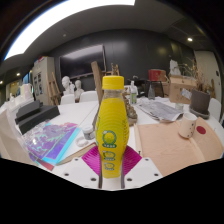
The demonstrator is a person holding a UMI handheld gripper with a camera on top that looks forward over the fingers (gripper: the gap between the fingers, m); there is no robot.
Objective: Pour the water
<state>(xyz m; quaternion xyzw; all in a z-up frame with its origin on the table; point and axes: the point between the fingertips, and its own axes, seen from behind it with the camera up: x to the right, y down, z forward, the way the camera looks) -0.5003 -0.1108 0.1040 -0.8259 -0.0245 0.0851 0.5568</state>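
Gripper [111,160] clamped on upright yellow bottle [111,120], pads pressing both sides. Lift straight off table [165,140]; tilt slowly, grip firm.

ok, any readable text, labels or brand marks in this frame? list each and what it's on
None readable.
Yellow bottle: its label has a green round logo and small print, too blurred to read.
Glossy packet on the table: a coloured pattern, no legible words.
The bottle stands upright between the gripper fingers, which look pressed to its base.
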